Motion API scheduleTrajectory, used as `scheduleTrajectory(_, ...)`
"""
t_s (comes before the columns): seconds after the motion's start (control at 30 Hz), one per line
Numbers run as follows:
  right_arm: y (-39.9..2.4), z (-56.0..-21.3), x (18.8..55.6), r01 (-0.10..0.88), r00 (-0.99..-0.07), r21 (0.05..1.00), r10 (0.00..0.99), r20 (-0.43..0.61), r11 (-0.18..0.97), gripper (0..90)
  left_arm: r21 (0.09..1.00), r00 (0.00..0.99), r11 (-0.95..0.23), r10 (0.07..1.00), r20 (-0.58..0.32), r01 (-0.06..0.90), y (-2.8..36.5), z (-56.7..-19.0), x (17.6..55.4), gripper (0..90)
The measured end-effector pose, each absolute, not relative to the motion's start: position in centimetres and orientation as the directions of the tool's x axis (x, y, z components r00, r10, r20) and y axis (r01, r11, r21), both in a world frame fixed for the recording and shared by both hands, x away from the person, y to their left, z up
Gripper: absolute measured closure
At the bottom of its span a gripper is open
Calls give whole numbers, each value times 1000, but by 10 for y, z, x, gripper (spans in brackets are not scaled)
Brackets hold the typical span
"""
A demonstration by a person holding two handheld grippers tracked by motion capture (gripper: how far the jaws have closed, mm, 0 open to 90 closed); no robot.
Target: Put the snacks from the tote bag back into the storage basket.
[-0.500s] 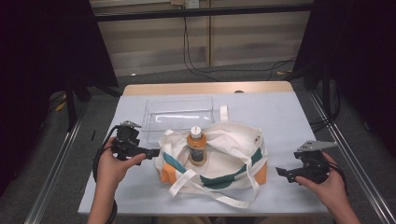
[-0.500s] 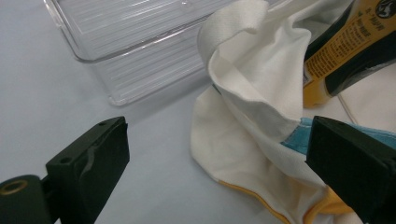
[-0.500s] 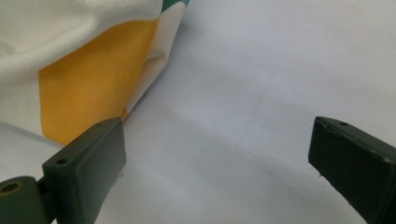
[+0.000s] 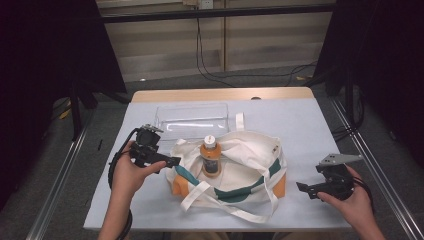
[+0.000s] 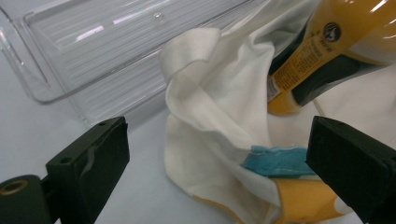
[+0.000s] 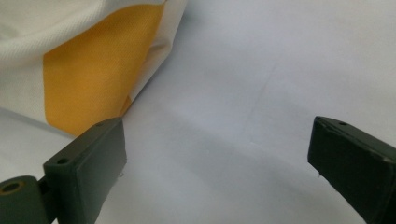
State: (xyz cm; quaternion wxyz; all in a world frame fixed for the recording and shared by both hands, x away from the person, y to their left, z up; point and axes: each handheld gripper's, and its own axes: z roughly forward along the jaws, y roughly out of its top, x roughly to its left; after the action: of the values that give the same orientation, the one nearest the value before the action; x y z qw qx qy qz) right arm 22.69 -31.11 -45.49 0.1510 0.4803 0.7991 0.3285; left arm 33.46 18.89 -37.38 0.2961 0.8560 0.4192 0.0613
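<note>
Little changed since half a second ago: left gripper still at the tote bag's left edge, jaws wide apart, empty. Right gripper still off the bag's right corner, jaws likewise spread. Orange bottle unmoved, upright in bag, clear tray behind.

A white canvas bag with orange and teal panels lies slumped mid-worktop. An orange bottle with a white cap stands upright in its mouth. A clear plastic tray sits just behind.

Bright overhead light, dark surroundings, glare on the clear tray, close-ups soft.
</note>
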Motion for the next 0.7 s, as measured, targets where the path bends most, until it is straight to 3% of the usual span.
scheduleTrajectory(0.7,-318,-455,217,675,-472,673,878,76,304,45,523,702,-538,690,-177,661,146,-368,336,38)
